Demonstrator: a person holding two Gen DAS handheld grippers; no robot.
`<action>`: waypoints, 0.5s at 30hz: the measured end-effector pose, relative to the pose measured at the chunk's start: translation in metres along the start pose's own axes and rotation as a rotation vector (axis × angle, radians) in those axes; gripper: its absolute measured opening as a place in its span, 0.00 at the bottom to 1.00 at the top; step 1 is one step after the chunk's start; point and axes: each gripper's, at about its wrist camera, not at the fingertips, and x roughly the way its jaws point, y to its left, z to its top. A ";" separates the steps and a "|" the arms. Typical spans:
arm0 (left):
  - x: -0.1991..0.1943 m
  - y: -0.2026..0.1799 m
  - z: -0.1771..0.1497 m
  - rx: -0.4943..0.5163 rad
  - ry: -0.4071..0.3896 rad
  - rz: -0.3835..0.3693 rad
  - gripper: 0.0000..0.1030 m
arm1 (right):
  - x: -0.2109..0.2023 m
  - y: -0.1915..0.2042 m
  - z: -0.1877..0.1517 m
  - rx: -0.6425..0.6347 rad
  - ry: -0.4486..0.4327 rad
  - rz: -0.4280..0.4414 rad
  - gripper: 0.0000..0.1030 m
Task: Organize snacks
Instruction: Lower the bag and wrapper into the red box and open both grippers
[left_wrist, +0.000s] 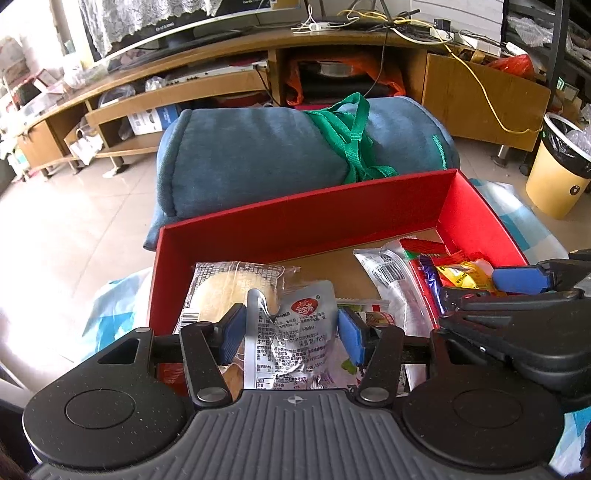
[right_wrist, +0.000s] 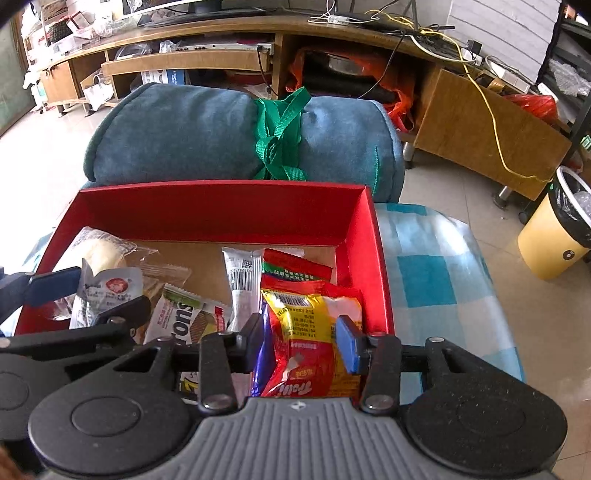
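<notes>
My left hand-held gripper (left_wrist: 291, 334) pinches the silver packet (left_wrist: 295, 332); my right hand-held gripper (right_wrist: 306, 343) clamps the yellow-red packet (right_wrist: 310, 332). I should lay each flat in the red box (right_wrist: 221, 210), not overlapping.

One red box (right_wrist: 221, 206), one rolled blue blanket (right_wrist: 184, 129), one yellow bin (right_wrist: 546, 243), two grippers, and about seven snack packets inside the box.

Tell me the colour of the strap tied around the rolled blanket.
Green; the strap shows best in the right wrist view.
</notes>
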 end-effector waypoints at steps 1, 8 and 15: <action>0.000 0.000 0.000 0.002 -0.001 0.002 0.60 | 0.000 0.000 0.000 0.000 0.001 0.000 0.38; 0.001 -0.003 -0.001 0.014 -0.005 0.012 0.62 | 0.001 -0.001 -0.001 -0.005 0.004 -0.007 0.38; 0.003 0.001 -0.001 -0.001 0.003 0.025 0.73 | 0.000 -0.002 -0.001 -0.016 0.001 -0.022 0.39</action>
